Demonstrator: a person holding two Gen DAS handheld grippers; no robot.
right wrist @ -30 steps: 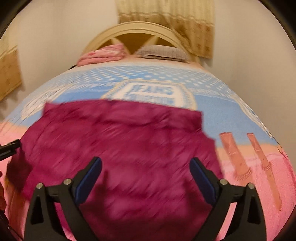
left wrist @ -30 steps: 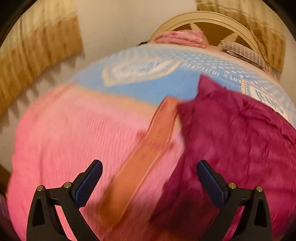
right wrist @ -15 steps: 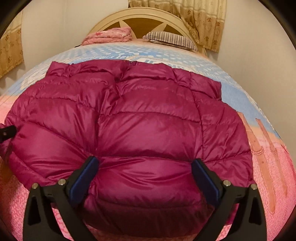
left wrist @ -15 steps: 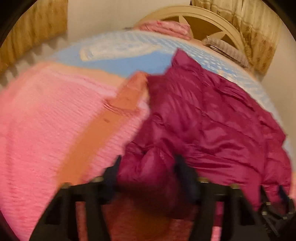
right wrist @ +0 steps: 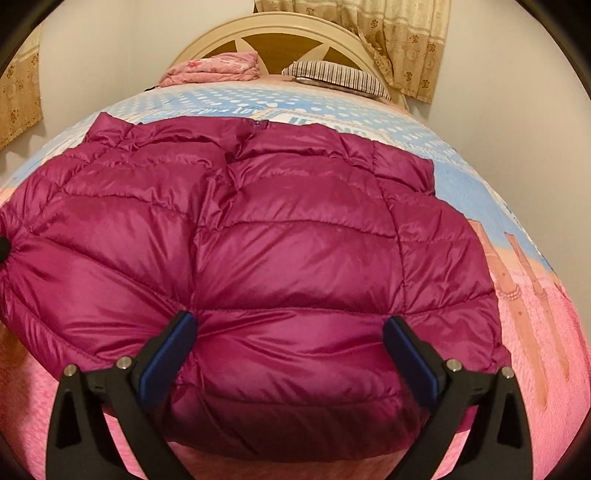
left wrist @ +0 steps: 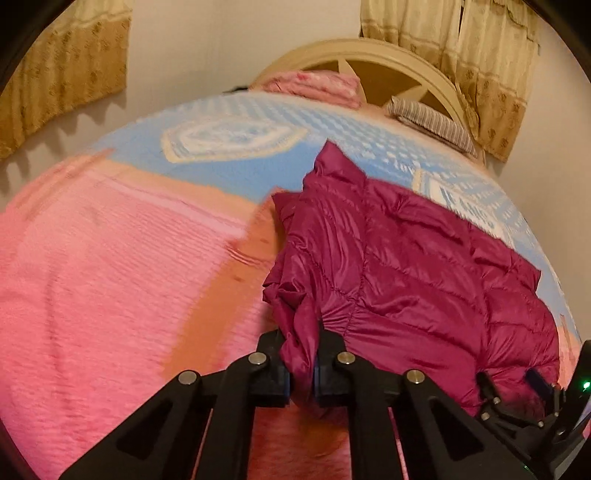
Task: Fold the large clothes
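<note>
You see partial white lettering on blue bedspread (right wrist: 461, 162), far beyond jaws, half hidden by jacket (right wrist: 258, 240); blurred, unreadable. No other text legible.

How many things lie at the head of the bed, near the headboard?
2. A folded pink blanket lies on the left by the headboard, and a striped pillow on the right. Anything behind the jacket would be hidden.
</note>
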